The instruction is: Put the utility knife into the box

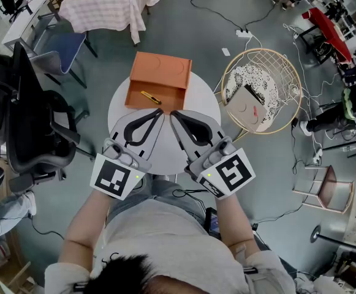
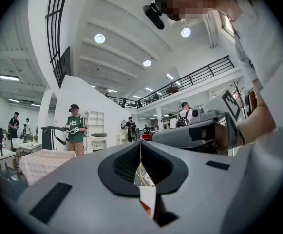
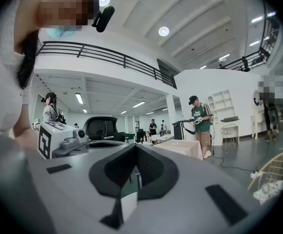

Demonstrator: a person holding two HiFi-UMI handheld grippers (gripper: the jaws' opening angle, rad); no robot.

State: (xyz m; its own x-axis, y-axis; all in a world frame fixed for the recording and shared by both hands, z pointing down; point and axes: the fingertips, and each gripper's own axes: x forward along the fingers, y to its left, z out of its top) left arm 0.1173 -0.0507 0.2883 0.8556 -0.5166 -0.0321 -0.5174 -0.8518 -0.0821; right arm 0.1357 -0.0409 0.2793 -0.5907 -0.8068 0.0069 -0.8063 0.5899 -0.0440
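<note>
A yellow utility knife [image 1: 151, 97] lies inside the open orange box [image 1: 171, 97], which stands at the far side of a round white table [image 1: 165, 149]. My left gripper [image 1: 160, 110] and right gripper [image 1: 173, 113] hover side by side just short of the box's near edge, tips angled toward each other. Both are shut with nothing between the jaws. In the left gripper view the left gripper [image 2: 140, 145] points level across the hall. The right gripper [image 3: 135, 147] does the same in its own view. Neither of those two views shows the knife.
A round wire chair [image 1: 260, 94] with a patterned cushion stands right of the table. At the left is a black office chair [image 1: 30, 127]. A table with a pink cloth [image 1: 110, 2] is further back. Cables and a power strip [image 1: 244, 33] lie on the floor.
</note>
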